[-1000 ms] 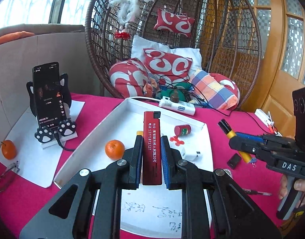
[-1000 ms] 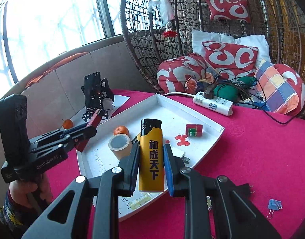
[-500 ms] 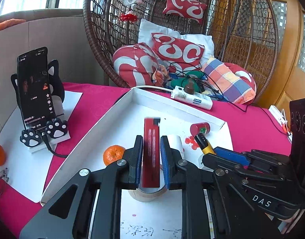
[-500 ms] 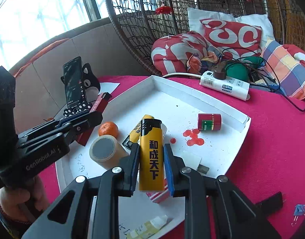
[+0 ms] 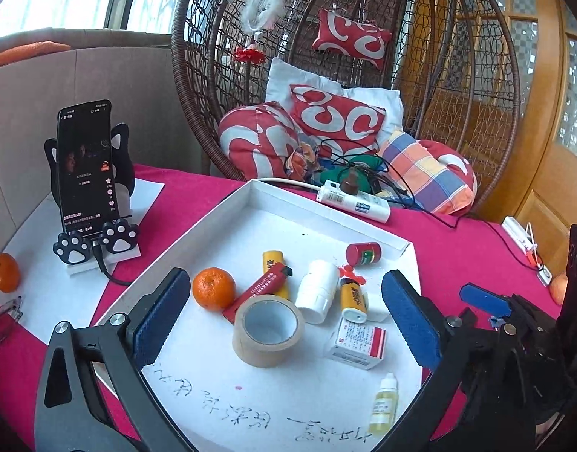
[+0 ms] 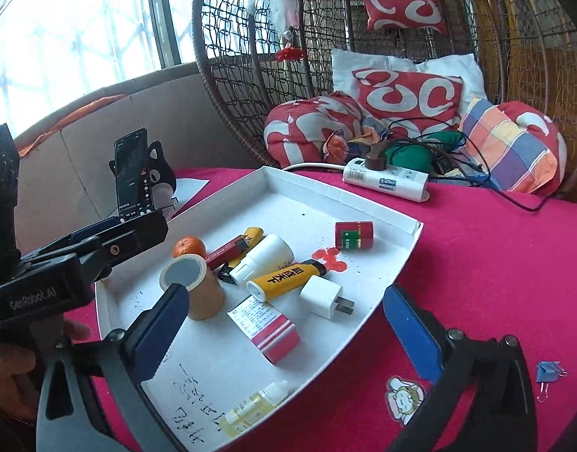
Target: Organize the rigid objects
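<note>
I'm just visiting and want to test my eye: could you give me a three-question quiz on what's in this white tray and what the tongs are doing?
1. True or false: the right tongs grip the yellow lighter.
2. What fruit lies in the white tray?
3. The red lighter leans on: A) tape roll, B) red can, C) dropper bottle.

Key: 1 false, both tongs just opened, empty; 2 an orange; 3 A.

wicker hanging chair [image 5: 363,75] | bright window [image 6: 81,37] | wooden door [image 5: 544,113]
</note>
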Demonstrator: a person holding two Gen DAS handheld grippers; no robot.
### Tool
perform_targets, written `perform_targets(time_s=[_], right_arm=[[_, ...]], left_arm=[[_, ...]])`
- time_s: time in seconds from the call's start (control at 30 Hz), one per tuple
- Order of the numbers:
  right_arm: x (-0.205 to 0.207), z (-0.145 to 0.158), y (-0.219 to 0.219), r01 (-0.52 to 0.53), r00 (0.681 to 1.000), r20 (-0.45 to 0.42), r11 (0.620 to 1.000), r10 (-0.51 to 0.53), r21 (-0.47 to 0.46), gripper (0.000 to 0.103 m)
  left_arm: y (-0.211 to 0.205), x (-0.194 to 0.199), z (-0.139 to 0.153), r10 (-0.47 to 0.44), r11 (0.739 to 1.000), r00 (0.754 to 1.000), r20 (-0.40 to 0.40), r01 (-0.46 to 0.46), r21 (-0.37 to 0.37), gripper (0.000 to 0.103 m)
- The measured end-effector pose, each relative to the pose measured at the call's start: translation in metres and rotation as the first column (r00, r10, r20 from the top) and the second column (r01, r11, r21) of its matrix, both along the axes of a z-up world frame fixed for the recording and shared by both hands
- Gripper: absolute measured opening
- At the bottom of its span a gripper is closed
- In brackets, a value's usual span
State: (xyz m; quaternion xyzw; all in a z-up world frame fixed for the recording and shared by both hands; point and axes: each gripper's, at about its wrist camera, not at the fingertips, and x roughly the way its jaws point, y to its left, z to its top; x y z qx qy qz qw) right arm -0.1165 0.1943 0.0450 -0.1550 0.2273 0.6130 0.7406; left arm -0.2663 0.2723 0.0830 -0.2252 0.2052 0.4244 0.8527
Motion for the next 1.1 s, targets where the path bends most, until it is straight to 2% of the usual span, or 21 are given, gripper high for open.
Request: perform_targets(time_s=[0.27, 0.37, 0.5, 0.63, 0.7, 0.8, 0.97, 1.1], right_arm=[[0.020, 0.024, -0.047, 0.057, 0.998, -0.005, 0.994, -0.057, 0.092, 0.103], [0.036, 0.033, -0.072, 0.115, 0.993, -0.008, 0.984, -0.115, 0.135, 0.103], [0.064, 0.039, -0.106, 0.218, 0.976, -0.033, 0.960, -0.215, 0.177, 0.103], [0.094, 0.036, -0.137, 0.313, 0.950, -0.068, 0.931, -0.305, 0.189, 0.103], [0.107, 0.032, -0.153, 0.356, 0.934, -0.086, 0.915, -0.346, 0.190, 0.103], [0.126, 0.022, -0.173, 0.415, 0.909, -0.109, 0.892, -0.402, 0.179, 0.103], [0.155, -0.001, -0.205, 0.498, 0.863, -0.164, 0.857, -0.477, 0.132, 0.103], [0.171, -0.015, -0.222, 0.538, 0.834, -0.209, 0.836, -0.510, 0.108, 0.103]], left_arm=[[-0.020, 0.011, 0.009, -0.056, 0.998, 0.998, 0.005, 0.056, 0.009, 0.103], [-0.026, 0.013, 0.011, -0.086, 0.996, 0.996, 0.027, 0.086, 0.001, 0.103], [-0.038, 0.028, 0.008, -0.168, 0.985, 0.985, 0.043, 0.169, -0.025, 0.103], [-0.058, 0.058, 0.001, -0.289, 0.953, 0.956, 0.051, 0.292, -0.077, 0.102], [-0.072, 0.076, -0.004, -0.357, 0.928, 0.933, 0.044, 0.360, -0.099, 0.102], [-0.095, 0.108, -0.012, -0.449, 0.887, 0.893, -0.008, 0.445, -0.125, 0.102], [-0.121, 0.150, -0.038, -0.538, 0.833, 0.840, -0.073, 0.516, -0.199, 0.102], [-0.120, 0.169, -0.053, -0.552, 0.820, 0.829, -0.093, 0.519, -0.241, 0.102]])
